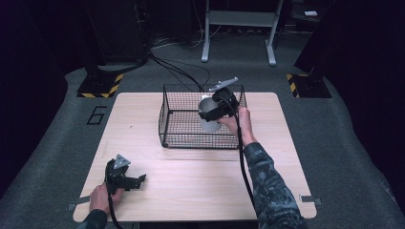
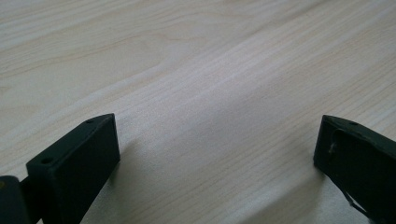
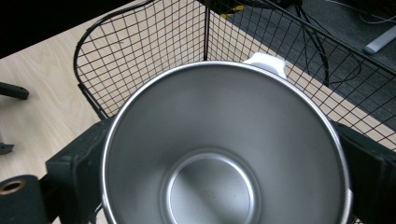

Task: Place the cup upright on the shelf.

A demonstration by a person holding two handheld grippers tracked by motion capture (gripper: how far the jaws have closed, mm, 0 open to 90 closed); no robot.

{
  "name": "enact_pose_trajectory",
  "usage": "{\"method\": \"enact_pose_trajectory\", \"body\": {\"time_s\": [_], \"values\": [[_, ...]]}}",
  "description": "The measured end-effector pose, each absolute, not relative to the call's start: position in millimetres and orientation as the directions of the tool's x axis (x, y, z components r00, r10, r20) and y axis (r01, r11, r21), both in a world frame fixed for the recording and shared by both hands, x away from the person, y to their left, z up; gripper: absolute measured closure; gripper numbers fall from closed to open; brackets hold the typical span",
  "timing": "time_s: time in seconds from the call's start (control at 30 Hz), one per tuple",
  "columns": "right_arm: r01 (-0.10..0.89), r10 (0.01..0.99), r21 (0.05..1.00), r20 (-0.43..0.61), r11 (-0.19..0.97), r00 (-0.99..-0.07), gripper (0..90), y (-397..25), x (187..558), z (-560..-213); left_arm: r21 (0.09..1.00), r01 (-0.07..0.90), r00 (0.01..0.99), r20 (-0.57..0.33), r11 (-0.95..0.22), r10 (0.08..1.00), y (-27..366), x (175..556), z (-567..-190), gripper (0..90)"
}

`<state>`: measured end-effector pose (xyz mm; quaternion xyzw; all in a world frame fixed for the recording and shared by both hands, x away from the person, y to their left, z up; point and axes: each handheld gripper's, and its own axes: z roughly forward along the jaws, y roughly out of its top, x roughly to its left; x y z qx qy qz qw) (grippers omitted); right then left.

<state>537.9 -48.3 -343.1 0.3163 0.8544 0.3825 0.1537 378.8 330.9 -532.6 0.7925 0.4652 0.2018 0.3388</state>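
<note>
Right tool (image 1: 212, 110) pinches a steel cup (image 1: 208, 114), one black jaw pressed to each side of its wall, and holds it over the wire basket (image 1: 167, 112), inside the basket's far right corner. In the right gripper view the cup (image 3: 224, 149) is seen from its mouth: bare and empty inside, with a white tab at its far rim that may be a handle — too little of it shows to say. The basket's mesh (image 3: 140, 56) stands just behind the cup.

The step in hand looks like carrying the cup at the basket, either setting it in or lifting it out; one moment cannot say which. If it is going in, the next move calls for lowering it clear of the basket's rim until its base meets the mesh floor, then spreading the jaws.

Left tool (image 1: 138, 181) rests on the bench (image 1: 200, 191), well short of the basket and to its left, its jaws spread wide with bare wood between them (image 2: 215, 140).

Whether the cup's base touches the basket floor is hidden by the tool and the hand (image 1: 236, 121); the cup's outer wall is hard to make out.
</note>
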Motion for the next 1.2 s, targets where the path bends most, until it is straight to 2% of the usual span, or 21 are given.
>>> {"method": "enact_pose_trajectory", "body": {"time_s": [1.2], "values": [[0.491,0.664,0.698,0.029,0.521,-0.747,5.6,-28,581,-387,0.726,0.599,0.485,0.008,-0.338,0.874,331,379,-533,0.2]]}}
